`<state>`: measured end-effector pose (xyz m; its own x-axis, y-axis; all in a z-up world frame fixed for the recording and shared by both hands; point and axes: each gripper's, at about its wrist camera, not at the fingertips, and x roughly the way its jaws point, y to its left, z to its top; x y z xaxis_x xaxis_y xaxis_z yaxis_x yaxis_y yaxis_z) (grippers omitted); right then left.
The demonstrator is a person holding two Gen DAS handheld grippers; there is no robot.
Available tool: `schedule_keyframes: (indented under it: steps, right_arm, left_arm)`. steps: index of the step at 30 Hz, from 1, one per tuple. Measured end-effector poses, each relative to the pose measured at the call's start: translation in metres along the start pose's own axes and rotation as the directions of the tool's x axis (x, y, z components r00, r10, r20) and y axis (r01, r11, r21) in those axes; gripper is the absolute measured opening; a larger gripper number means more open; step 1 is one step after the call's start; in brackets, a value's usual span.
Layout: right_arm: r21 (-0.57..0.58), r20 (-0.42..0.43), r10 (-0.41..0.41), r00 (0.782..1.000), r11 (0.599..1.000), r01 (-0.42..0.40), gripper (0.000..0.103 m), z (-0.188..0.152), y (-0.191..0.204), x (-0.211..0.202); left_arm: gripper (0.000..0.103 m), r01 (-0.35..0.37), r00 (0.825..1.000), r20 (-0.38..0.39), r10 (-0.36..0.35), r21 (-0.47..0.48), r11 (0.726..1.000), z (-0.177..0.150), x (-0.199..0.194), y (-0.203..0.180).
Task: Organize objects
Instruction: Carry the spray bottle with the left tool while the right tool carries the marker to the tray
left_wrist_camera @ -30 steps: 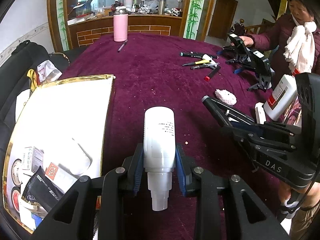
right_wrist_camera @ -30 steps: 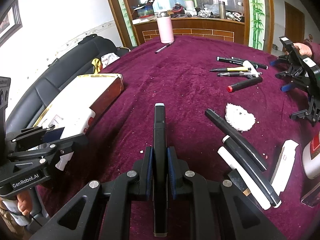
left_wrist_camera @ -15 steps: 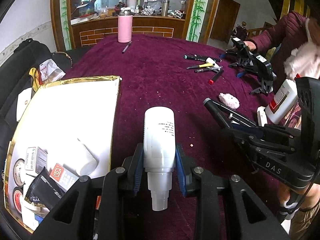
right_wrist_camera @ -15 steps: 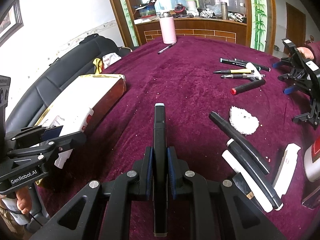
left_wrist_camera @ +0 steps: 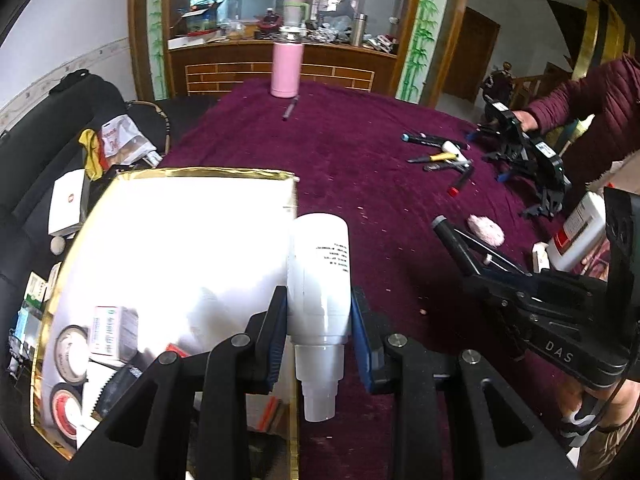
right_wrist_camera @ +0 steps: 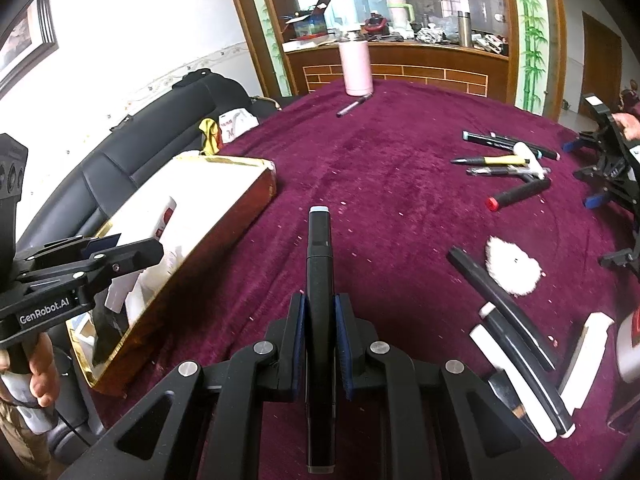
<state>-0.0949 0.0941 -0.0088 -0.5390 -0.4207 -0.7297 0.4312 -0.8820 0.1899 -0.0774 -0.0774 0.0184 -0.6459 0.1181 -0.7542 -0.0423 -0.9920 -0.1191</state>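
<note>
1. Worktop [left_wrist_camera: 360,168] covered in maroon cloth; gold-rimmed box [left_wrist_camera: 192,173] at left.
2. Left claw [left_wrist_camera: 319,320] clamps white bottle [left_wrist_camera: 319,276], cap toward camera, at the box's edge.
3. Right claw [right_wrist_camera: 321,328] grips black marker [right_wrist_camera: 319,280], grey-tipped, above cloth.

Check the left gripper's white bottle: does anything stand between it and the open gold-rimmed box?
Nothing visible does. The left gripper holds the white bottle right at the near edge of the gold-rimmed box. The box's white middle is bare; small packets and tins sit only in its near corner.
</note>
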Motion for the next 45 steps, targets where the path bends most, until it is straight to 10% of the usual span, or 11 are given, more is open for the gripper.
schedule_keyframes:
  steps: [27, 45]
  right_arm:
    - [-0.081, -0.032, 0.232, 0.972, 0.969, -0.234, 0.016, 0.059, 0.103, 0.06]
    - [-0.106, -0.141, 0.185, 0.973, 0.974, -0.2, 0.016, 0.068, 0.134, 0.134]
  left_arm:
    - [0.029, -0.123, 0.99, -0.099, 0.102, -0.236, 0.964, 0.032, 0.021, 0.158]
    - [0.029, -0.164, 0.972, -0.2, 0.121, -0.214, 0.963, 0.028, 0.069, 0.183]
